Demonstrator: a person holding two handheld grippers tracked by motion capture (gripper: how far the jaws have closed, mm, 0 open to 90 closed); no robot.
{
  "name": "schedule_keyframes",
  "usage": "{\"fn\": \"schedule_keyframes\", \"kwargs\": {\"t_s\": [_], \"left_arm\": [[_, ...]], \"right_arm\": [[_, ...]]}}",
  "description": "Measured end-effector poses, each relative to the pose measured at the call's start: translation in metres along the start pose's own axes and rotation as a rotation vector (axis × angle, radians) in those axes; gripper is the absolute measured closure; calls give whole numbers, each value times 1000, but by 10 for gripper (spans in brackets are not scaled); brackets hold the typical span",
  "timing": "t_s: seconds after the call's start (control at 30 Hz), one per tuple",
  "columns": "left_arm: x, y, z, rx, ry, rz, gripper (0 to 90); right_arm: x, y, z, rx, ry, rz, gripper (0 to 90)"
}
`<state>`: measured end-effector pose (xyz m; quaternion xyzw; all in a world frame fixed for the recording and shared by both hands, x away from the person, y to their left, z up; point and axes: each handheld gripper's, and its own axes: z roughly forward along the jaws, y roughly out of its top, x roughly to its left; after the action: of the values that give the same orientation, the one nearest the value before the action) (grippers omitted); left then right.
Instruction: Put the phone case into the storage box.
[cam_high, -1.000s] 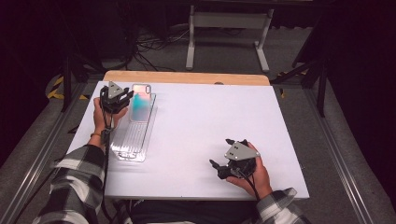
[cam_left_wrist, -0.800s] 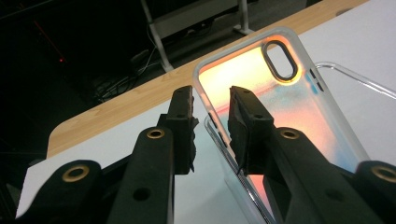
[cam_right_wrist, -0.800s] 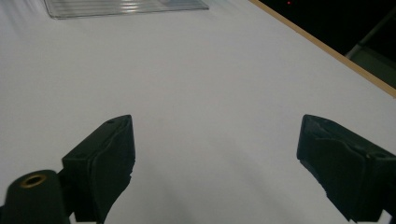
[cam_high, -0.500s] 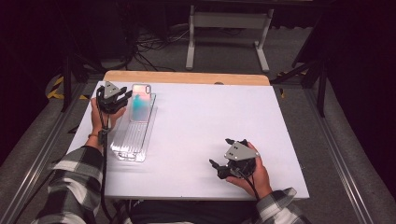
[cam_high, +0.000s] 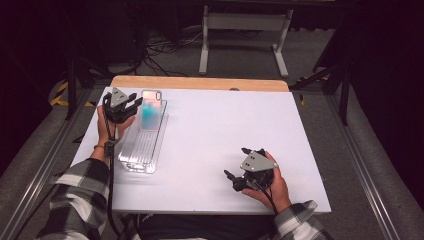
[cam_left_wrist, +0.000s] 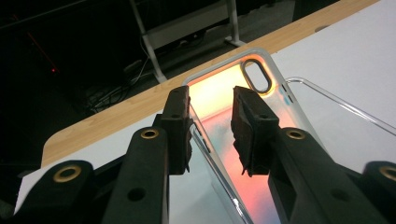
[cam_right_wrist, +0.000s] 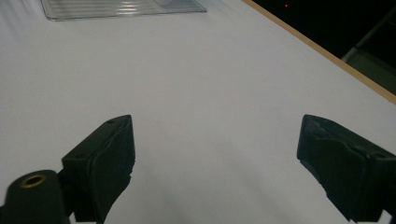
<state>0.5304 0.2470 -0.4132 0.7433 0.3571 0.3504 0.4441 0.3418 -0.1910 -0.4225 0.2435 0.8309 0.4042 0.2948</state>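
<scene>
orange-pink phone case edge between left hand-held gripper jaws

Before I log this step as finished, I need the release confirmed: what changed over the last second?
The left gripper has just been opening its jaws around the edge of the phone case, which is still between them and leaning in the clear tray. The hand barely shifted. The case, the tray and the right gripper, open over the bare white table, stayed as they were.
</scene>
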Motion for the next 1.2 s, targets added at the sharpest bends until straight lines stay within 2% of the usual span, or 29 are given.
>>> {"fn": "schedule_keyframes", "kwargs": {"t_s": [0.73,1.2], "left_arm": [[-7,3,-19,-69,-40,-17,668],[-23,7,-30,-101,-84,20,642]], "right_arm": [[0,1,0,-6,-4,0,117],[-1,1,-1,-11,-8,-5,117]]}}
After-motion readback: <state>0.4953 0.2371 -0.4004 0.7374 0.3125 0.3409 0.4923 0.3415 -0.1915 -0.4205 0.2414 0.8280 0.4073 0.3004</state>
